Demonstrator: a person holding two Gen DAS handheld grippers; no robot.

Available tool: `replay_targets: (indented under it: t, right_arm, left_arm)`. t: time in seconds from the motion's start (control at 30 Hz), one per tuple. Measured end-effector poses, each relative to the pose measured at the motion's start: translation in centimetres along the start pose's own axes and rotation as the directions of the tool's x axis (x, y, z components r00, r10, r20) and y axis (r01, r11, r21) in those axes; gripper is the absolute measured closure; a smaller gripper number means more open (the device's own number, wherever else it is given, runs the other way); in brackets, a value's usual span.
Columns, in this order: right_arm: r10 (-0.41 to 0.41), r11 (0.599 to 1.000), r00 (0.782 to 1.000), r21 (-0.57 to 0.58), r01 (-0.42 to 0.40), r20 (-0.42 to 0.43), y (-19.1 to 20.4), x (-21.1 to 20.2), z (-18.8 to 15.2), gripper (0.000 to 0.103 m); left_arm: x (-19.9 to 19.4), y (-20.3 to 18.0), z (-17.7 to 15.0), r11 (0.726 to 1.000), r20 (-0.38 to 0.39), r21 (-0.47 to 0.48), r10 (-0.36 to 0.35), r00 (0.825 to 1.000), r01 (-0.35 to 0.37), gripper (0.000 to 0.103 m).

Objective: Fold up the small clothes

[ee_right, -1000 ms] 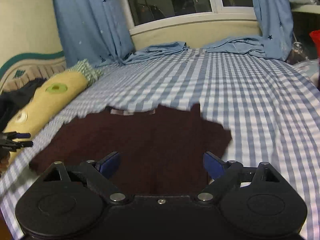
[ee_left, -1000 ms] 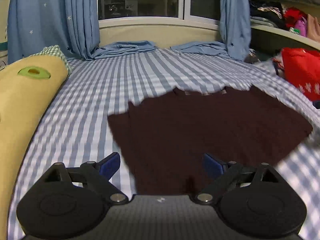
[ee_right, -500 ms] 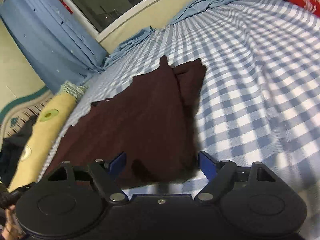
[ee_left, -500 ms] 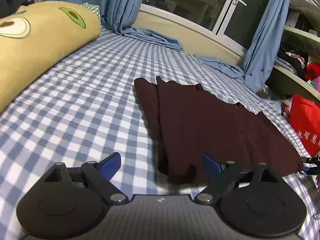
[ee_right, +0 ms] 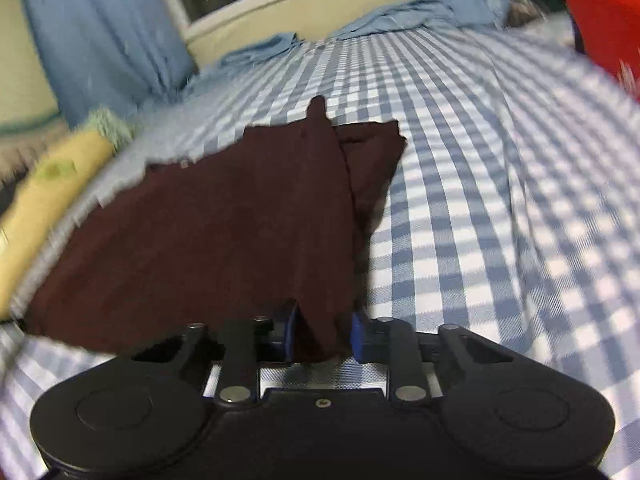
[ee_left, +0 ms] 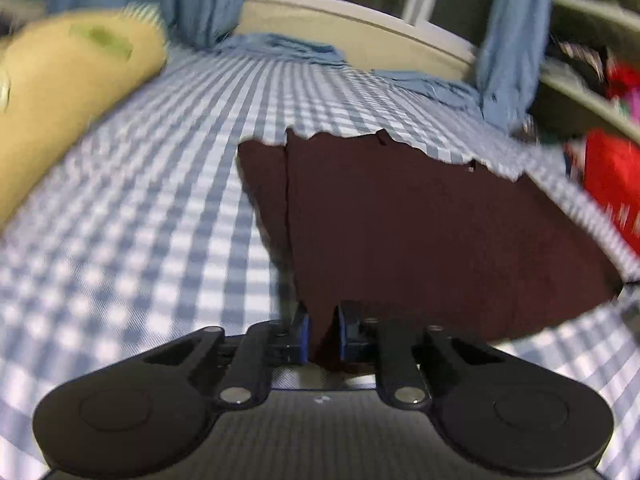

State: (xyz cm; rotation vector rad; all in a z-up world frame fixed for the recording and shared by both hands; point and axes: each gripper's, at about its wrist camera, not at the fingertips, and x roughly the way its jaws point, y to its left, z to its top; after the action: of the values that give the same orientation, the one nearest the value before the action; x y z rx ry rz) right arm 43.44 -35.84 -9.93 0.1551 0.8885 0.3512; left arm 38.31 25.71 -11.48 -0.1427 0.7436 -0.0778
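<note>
No legible text, label, brand or number is showing in either view. White marks are appearing on the red bag point(ee_left: 612, 184), but blur is leaving them unreadable.

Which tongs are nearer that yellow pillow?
Left. The left tongs grip the brown cloth at the edge on the pillow side; the right tongs, closing on the cloth's far edge, are farther away.
</note>
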Motion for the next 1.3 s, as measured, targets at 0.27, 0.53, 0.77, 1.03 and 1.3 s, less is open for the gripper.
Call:
replay_targets:
  t: [0.27, 0.53, 0.77, 1.03, 1.3]
  right_arm:
    - [-0.044, 0.998, 0.999, -0.048, 0.043, -0.008, 0.6, -0.4, 0.7, 0.082]
    - [-0.013, 1.000, 0.999, 0.001, 0.013, -0.029, -1.0, 0.3, -0.2, 0.061]
    - [-0.071, 0.997, 0.997, 0.007, 0.071, 0.044, -1.8, -2.4, -1.6, 0.045]
    - [0.066, 0.993, 0.973, -0.111, -0.042, 0.221, 4.2, -6.6, -0.9, 0.045]
    - [0.094, 0.993, 0.989, -0.086, -0.085, 0.112, 6.2, -0.6, -1.6, 0.048]
  left_arm:
    - [0.9, -0.5, -0.2, 0.997, -0.065, 0.071, 0.042, 0.997, -0.037, 0.093]
    - [0.1, 1.0, -0.9, 0.998, -0.052, 0.019, 0.065, 0.997, -0.064, 0.033]
    - [-2.6, 1.2, -2.5, 0.988, -0.007, 0.000, 0.154, 0.988, -0.154, 0.016]
    - [-5.5, -5.1, 0.3, 0.999, 0.154, 0.036, -0.027, 0.988, 0.021, 0.011]
    - [2.1, -6.3, -0.4, 0.993, -0.064, -0.074, -0.097, 0.993, 0.092, 0.021]
